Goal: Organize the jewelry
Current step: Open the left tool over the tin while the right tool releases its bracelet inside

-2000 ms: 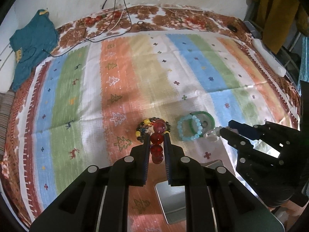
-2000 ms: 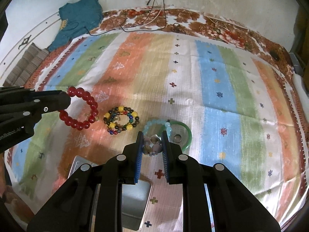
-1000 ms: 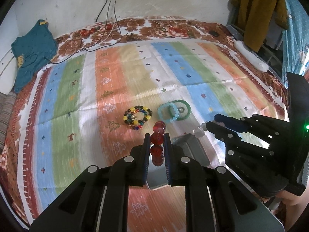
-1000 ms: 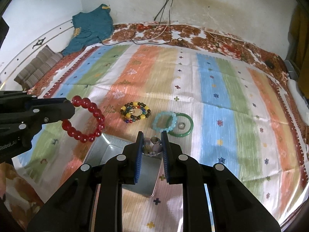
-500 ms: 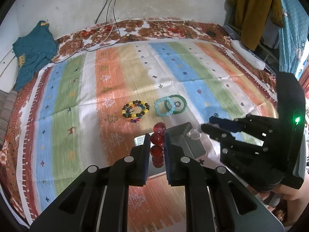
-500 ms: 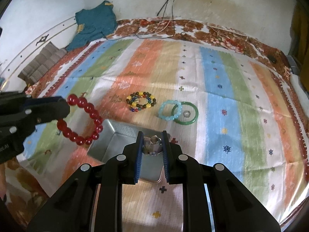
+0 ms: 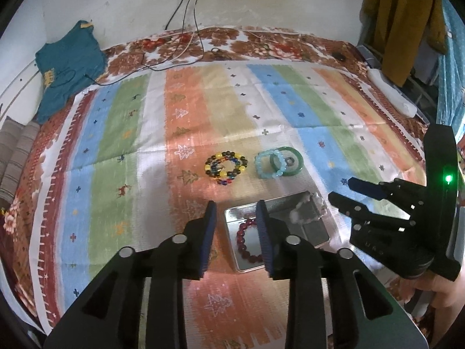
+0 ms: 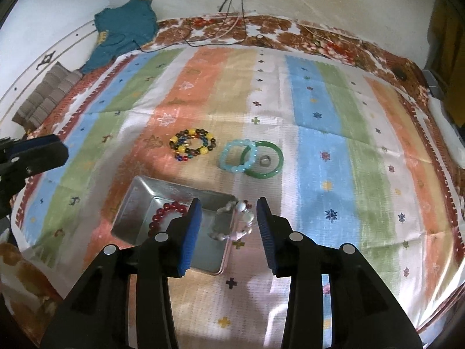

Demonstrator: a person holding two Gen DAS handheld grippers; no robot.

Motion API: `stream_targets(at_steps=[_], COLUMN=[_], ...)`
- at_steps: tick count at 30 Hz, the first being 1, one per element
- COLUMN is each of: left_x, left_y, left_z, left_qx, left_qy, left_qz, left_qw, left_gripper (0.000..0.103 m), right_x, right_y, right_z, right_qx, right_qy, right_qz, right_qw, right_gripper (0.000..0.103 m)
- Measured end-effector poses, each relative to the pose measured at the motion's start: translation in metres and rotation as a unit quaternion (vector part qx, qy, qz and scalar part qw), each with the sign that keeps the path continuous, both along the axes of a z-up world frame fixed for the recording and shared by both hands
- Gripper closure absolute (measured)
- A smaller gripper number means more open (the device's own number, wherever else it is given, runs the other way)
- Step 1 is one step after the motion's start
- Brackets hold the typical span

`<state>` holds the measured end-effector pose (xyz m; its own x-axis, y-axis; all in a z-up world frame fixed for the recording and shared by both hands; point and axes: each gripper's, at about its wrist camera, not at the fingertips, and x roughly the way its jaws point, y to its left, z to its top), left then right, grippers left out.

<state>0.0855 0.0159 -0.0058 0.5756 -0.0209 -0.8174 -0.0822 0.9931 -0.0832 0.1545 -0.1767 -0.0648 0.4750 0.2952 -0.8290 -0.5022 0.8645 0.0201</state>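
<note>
On my far left, a crumpled teal garment [image 7: 68, 67] lies at the edge of the bed, with dark cables [image 7: 186, 8] trailing down the wall onto the brown floral border. The striped woven bedspread [image 7: 122, 133] covers everything else.

My left gripper [image 7: 236, 226] has just been opening; its blue-padded jaws now stand apart with nothing between them, hanging above the near left part of the shallow rectangular metal tin [image 7: 312, 229]. The dark red round-bead bracelet [image 7: 247, 241] lies flat on the tin's floor, clear of both pads.

Beyond the tin, on an orange stripe, sits the multicoloured beaded bracelet with yellow, dark and red beads [image 8: 191, 144], well apart from the tin. Just right of it, the pale aqua bead bracelet [image 8: 237, 157] overlaps the smooth green bangle [image 8: 274, 170], the two touching; a small grey ring [image 8: 265, 160] lies inside the bangle.

My right gripper [image 8: 229, 218] has likewise just been opening, and its jaws are spread with no pad pressing on anything. Seen between them, the pale whitish-pink bead bracelet [image 8: 237, 222] appears blurred over the tin's right rim [image 8: 229, 250]; I cannot tell whether it rests there or is in the air.

At far right in the left camera, a mustard-brown cloth [image 7: 402, 14] hangs by the wall.
</note>
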Motion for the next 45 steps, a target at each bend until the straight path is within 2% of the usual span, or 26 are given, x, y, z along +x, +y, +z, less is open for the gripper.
stream_targets(at_steps=[7,12,16,31,43,45], left_x=[0.005,0.006,0.006,0.006,0.004,0.004], left_y=[0.002,0.001,0.001,-0.004,-0.009,-0.01], left_z=[-0.005,-0.007,-0.008,-0.013,-0.014,-0.013], left_qx=[0.003,0.009,0.009,0.019,0.036,0.039], left_qy=[0.01,0.014,0.015,0.023,0.024,0.024], left_qz=[0.004,0.001,0.002,-0.006,-0.014,-0.015], left_qw=[0.9999,0.9999,0.9998,0.9995,0.9989,0.9988], left_gripper=[0.069,0.065,0.063,0.058,0.054,0.053], right_x=[0.006,0.004,0.004,0.022,0.033,0.034], right_y=[-0.002,-0.001,-0.002,-0.006,0.002,0.002], right_z=[0.001,-0.005,-0.01,-0.031,-0.049,-0.051], right_qx=[0.01,-0.005,-0.006,-0.013,-0.02,-0.021], right_qy=[0.01,0.025,0.037,0.087,0.121,0.123], right_qz=[-0.009,-0.007,-0.01,-0.036,-0.032,-0.033], right_qw=[1.0,1.0,0.999,0.995,0.992,0.992], right_gripper=[0.063,0.049,0.047,0.047,0.047,0.05])
